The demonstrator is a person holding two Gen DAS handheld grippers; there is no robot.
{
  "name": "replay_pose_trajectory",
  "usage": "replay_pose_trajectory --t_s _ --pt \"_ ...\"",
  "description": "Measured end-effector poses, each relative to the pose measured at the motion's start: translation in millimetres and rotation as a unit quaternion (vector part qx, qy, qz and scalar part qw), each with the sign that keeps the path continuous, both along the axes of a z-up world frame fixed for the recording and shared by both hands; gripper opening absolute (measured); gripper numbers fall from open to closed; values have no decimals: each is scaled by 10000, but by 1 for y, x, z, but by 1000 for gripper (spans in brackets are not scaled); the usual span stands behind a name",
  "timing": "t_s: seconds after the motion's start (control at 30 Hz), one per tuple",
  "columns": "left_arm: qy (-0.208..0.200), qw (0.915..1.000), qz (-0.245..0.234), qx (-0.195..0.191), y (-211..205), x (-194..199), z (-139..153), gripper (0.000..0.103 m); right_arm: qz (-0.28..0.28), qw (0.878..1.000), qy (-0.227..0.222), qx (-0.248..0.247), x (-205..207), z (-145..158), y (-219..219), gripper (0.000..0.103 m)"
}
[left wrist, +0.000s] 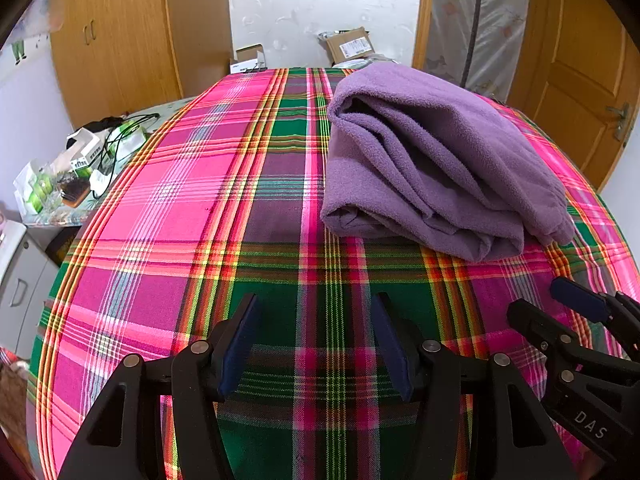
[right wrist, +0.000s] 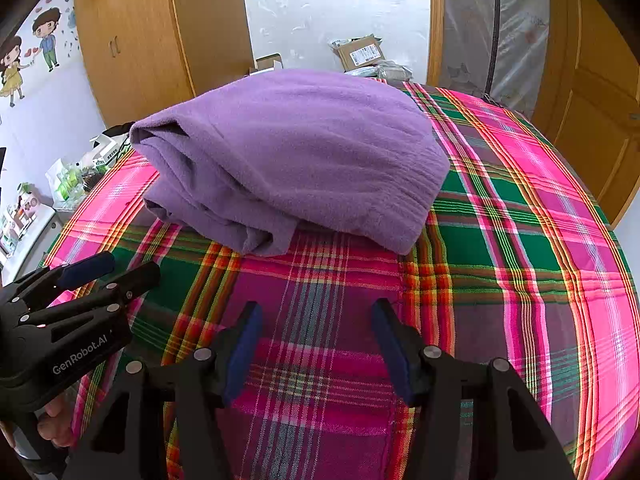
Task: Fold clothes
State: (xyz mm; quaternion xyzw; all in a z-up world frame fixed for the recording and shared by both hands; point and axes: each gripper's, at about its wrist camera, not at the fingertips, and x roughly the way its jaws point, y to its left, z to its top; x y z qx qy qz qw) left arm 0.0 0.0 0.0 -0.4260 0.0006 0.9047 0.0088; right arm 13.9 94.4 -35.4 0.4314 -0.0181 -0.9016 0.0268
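Observation:
A purple fleece garment (left wrist: 436, 160) lies folded in a thick bundle on the plaid-covered table (left wrist: 240, 200); in the right wrist view the same garment (right wrist: 296, 156) fills the middle, its layered edges facing left. My left gripper (left wrist: 316, 312) hovers open over the cloth, short of the bundle, nothing between its blue pads. My right gripper (right wrist: 316, 316) is also open and empty, just in front of the garment's near edge. Each gripper shows in the other's view: the right gripper (left wrist: 560, 304) at lower right, the left gripper (right wrist: 108, 272) at lower left, held by a hand (right wrist: 52, 420).
The bright pink, green and red plaid cloth (right wrist: 520, 240) covers the whole table. A cluttered side shelf (left wrist: 76, 168) with boxes and cables stands to the left. Wooden wardrobes (left wrist: 120, 40), a door (left wrist: 580, 92) and cardboard boxes (left wrist: 352, 46) lie beyond the far edge.

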Motion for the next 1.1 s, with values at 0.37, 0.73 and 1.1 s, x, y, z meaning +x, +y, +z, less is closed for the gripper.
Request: replay_pose_trajectory --t_s 0.37,0.73,1.1 --pt "-1 10000 -1 -2 0 1 1 59 0 10000 -4 9 0 1 0 57" --pt "-3 10000 -8 -19 -2 2 1 59 72 9999 -32 105 1 0 -4 63" --pt "-5 10000 -15 -19 -2 1 1 60 75 9997 -48 246 0 0 -9 64"
